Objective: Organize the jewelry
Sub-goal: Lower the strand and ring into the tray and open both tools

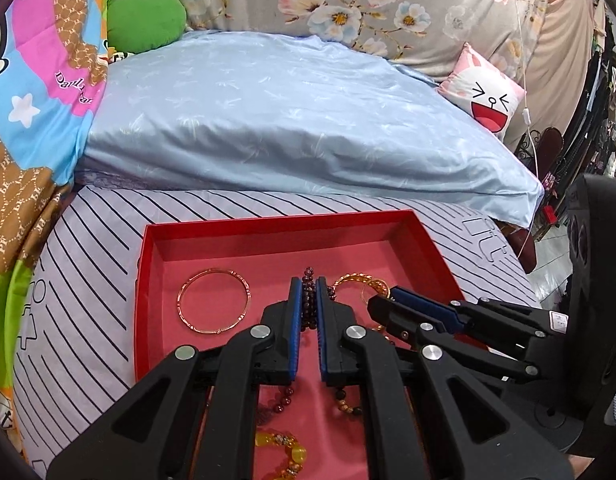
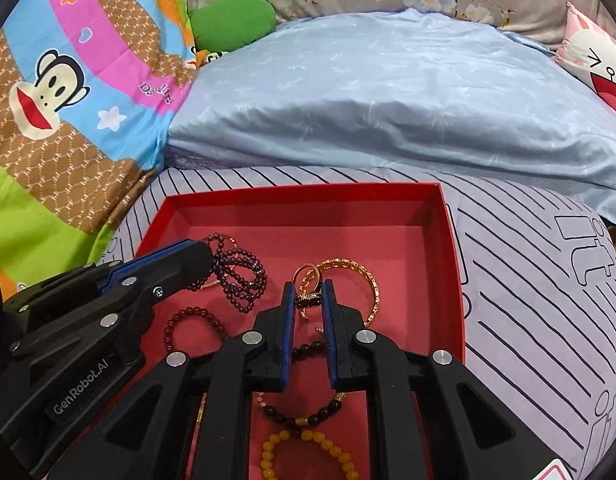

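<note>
A red tray [image 1: 275,224] [image 2: 308,196] lies on the striped bed sheet and holds several bracelets. My left gripper [image 1: 306,284] is shut on a dark purple bead bracelet [image 1: 310,304], which also shows in the right wrist view [image 2: 239,276]. My right gripper [image 2: 309,290] is shut on a gold chain bracelet with a black clasp [image 2: 308,301]. It also shows in the left wrist view [image 1: 392,294], over gold and amber bracelets [image 1: 360,280]. A thin gold bangle [image 1: 213,300] lies at the tray's left. A gold bangle [image 2: 366,284], a dark red bead bracelet [image 2: 187,320] and a yellow bead bracelet [image 2: 308,452] lie nearby.
A folded light blue quilt [image 1: 299,120] lies just behind the tray. A cartoon blanket [image 2: 67,92] is at the left, a green cushion [image 1: 147,20] behind it, and a pink bunny pillow [image 1: 484,92] at the right. The bed's edge drops off at the far right.
</note>
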Available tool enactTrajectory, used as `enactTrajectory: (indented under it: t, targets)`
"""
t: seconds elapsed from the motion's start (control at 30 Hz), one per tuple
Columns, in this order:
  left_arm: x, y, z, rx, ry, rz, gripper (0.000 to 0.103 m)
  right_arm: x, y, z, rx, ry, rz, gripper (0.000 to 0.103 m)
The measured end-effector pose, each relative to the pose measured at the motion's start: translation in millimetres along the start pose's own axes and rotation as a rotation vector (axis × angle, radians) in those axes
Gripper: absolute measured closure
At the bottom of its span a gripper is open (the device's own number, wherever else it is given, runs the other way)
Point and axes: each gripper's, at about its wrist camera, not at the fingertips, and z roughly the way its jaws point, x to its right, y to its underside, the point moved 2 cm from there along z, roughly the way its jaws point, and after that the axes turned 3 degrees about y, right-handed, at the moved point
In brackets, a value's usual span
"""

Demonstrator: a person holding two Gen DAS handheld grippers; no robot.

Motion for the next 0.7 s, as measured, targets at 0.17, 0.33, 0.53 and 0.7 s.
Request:
enactTrajectory:
  t: [0.17, 0.33, 0.53, 0.7]
  targets:
    - [-3, 4, 5, -0.01, -0.006, -0.008, 0.096, 2, 1, 6, -0.024, 0.011, 0.009, 0.09]
    - [-3, 5, 7, -0.013, -0.01, -0.003, 0.096, 2, 1, 10, -0.043, 0.009, 0.009, 0.09]
    - [-10, 3, 9, -0.014, -0.022, -0.032, 0.096, -6, 4, 11, -0.054, -0.015, -0.039, 0.09]
    - [-17, 2, 6, -0.005, -0.035, -0.054, 0.096, -11, 5, 13, -0.067, -0.026, -0.065, 0.09]
